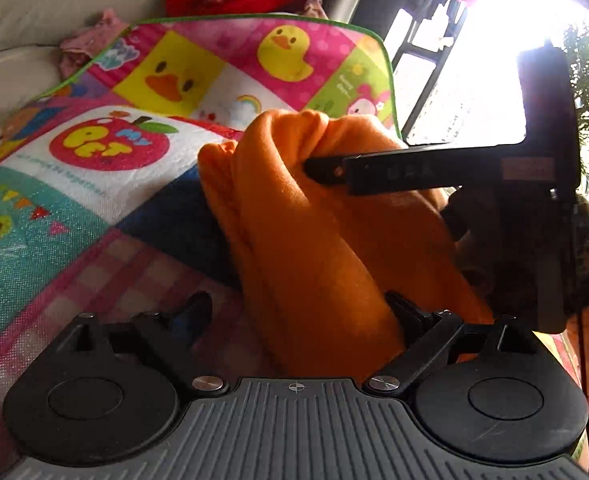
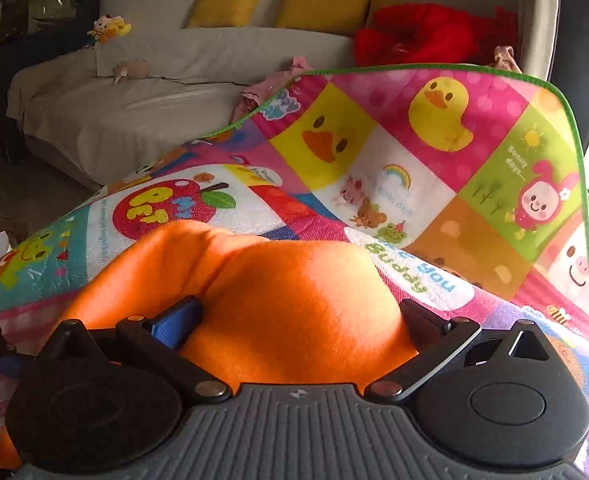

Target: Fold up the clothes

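Note:
An orange fleece garment (image 1: 314, 220) is bunched and lifted above a colourful play mat (image 1: 94, 168). My left gripper (image 1: 298, 312) has its fingers spread wide, with the orange cloth lying between them against the right finger (image 1: 406, 312). The right gripper, seen from the side in the left wrist view (image 1: 322, 168), has its finger tips buried in a fold at the top of the cloth. In the right wrist view the orange garment (image 2: 294, 300) fills the gap between the spread fingers of the right gripper (image 2: 298, 316), hiding the tips.
The play mat (image 2: 414, 168) with ducks and a green border covers the work surface. Behind it stands a white sofa (image 2: 154, 92) with yellow cushions (image 2: 322, 6), a red plush heap (image 2: 422, 36) and pink clothes (image 2: 270, 84). A bright window (image 1: 494, 60) is at right.

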Demonstrator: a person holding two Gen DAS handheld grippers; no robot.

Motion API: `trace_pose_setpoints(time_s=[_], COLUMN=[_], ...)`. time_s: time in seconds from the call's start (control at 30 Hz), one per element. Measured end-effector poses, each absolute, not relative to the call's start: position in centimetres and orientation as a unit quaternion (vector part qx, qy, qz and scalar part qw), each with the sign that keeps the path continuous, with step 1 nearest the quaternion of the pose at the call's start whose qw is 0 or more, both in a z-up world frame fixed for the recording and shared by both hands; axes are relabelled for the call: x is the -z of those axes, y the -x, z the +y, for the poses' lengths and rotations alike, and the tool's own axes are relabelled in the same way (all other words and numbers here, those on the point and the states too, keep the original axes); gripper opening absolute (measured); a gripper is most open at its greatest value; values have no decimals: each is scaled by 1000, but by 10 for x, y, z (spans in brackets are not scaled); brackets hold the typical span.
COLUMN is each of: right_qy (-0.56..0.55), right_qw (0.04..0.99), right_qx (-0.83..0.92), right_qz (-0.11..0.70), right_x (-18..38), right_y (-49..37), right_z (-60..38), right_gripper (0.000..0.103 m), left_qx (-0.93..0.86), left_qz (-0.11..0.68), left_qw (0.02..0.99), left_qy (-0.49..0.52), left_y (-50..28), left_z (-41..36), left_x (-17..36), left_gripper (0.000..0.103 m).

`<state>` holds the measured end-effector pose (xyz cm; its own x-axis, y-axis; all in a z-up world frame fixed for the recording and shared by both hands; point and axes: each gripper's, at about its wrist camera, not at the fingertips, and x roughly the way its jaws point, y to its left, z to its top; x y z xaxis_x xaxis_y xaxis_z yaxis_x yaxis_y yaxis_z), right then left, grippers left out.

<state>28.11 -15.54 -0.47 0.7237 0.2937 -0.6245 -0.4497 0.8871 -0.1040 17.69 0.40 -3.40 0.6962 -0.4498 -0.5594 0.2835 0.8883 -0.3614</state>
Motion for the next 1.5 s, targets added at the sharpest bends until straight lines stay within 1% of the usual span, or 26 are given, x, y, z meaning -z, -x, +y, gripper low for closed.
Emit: trace_pose_setpoints(time_s=[0.2, 0.33, 0.5, 0.6, 0.63, 0.7, 0.83, 0.93, 1.0, 1.03, 1.13, 1.2, 1.33, 1.4, 1.5], right_qy=[72, -7, -138, -192, -195, -176, -120, -29, 72, 93, 114, 127, 127, 117, 134], right_qw=[935, 938, 904, 869, 861, 861, 882, 908, 928, 930, 931, 934, 950, 950, 935], right_qx=[-221, -217, -230, -260, -273, -301, -333, -278, -214, -215, -227, -243, -212, -192, -171], right_qz=[267, 270, 332, 375, 382, 370, 310, 312, 297, 285, 262, 230, 190, 219, 280], right_x=[-22, -30, -10, 12, 15, 11, -10, -9, 4, 6, -6, -20, -42, -39, -6], right_y=[-251, -237, -244, -249, -248, -243, -235, -239, -238, -235, -224, -219, -231, -254, -285], right_z=[-186, -226, -269, -269, -264, -247, -223, -205, -192, -190, -185, -182, -176, -173, -166], right_gripper=[103, 103, 103, 103, 102, 101, 101, 101, 103, 103, 103, 103, 103, 103, 103], left_qx=[205, 206, 208, 210, 210, 211, 214, 213, 210, 209, 210, 211, 211, 212, 214], left_qz=[333, 333, 332, 332, 332, 331, 331, 332, 333, 334, 333, 333, 332, 332, 332], left_qw=[912, 911, 909, 908, 908, 908, 907, 908, 910, 911, 910, 910, 910, 910, 908], left_qy=[126, 129, 139, 144, 144, 144, 146, 138, 129, 126, 126, 129, 129, 132, 139], left_y=[-177, -178, -178, -178, -179, -179, -179, -178, -178, -178, -177, -176, -176, -176, -177], left_z=[4, 4, 5, 6, 6, 6, 6, 4, 1, 0, 1, 2, 2, 3, 5], left_x=[35, 35, 35, 35, 35, 35, 35, 35, 35, 35, 37, 37, 38, 38, 39], left_gripper=[98, 98, 99, 101, 101, 101, 103, 103, 103, 103, 103, 103, 103, 103, 103])
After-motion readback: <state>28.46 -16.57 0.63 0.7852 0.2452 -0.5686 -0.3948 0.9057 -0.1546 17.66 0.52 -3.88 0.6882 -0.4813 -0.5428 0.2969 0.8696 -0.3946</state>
